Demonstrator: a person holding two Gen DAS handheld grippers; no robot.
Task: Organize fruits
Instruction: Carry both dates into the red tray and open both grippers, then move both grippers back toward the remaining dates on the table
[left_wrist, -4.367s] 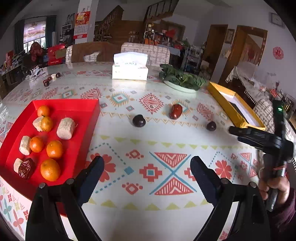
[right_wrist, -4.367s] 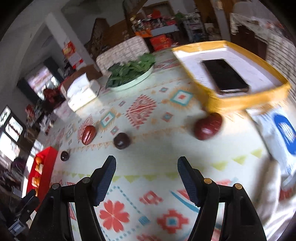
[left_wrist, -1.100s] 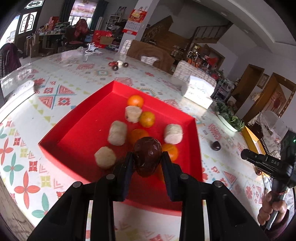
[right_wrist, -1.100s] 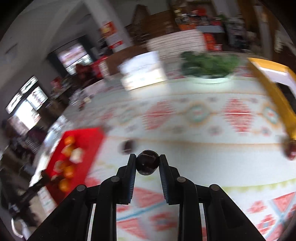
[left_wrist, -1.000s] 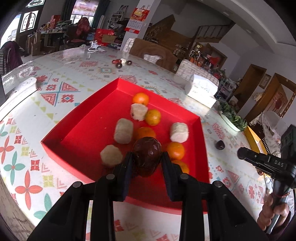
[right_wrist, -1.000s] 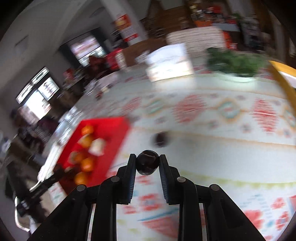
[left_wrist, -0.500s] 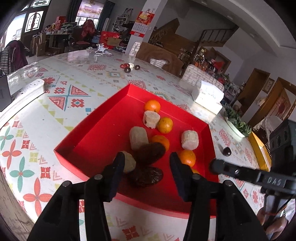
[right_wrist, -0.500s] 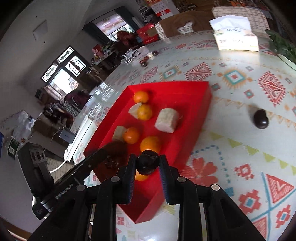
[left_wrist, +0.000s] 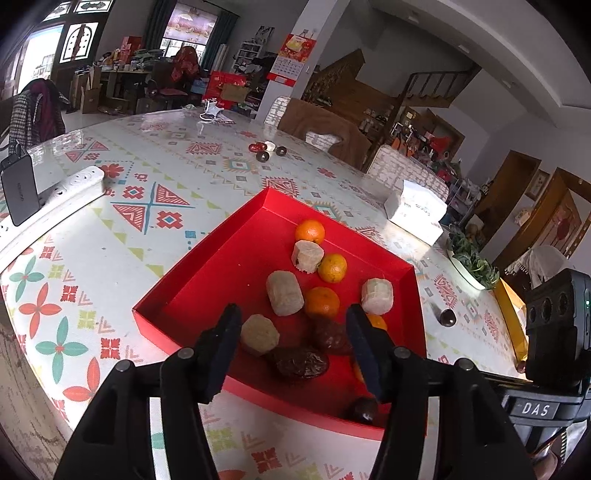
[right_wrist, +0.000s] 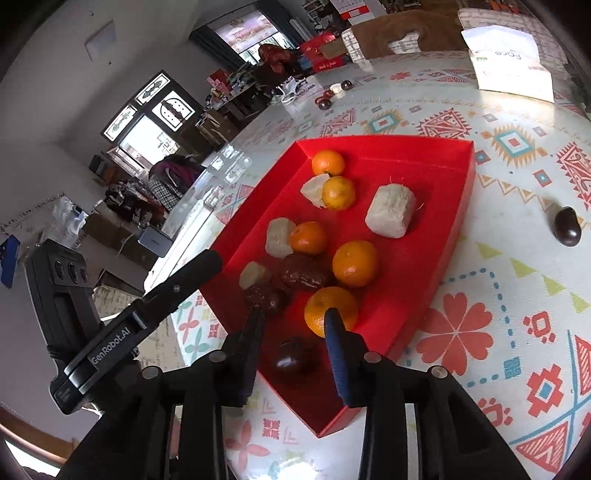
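A red tray holds several oranges, pale root chunks and dark dates. My left gripper is open above the tray's near side, over two wrinkled dates. My right gripper is open over the tray's near corner, with a dark round fruit lying in the tray between its fingers; that fruit also shows in the left wrist view. One dark fruit lies on the table outside the tray.
A white tissue box stands beyond the tray. A plate of greens and a yellow box are at the far right. A white power strip lies at the left edge. Small fruits sit far back.
Both grippers have opened. The left one let its date drop into the tray beside the other date; the right one let its dark round fruit drop into the tray's near corner.
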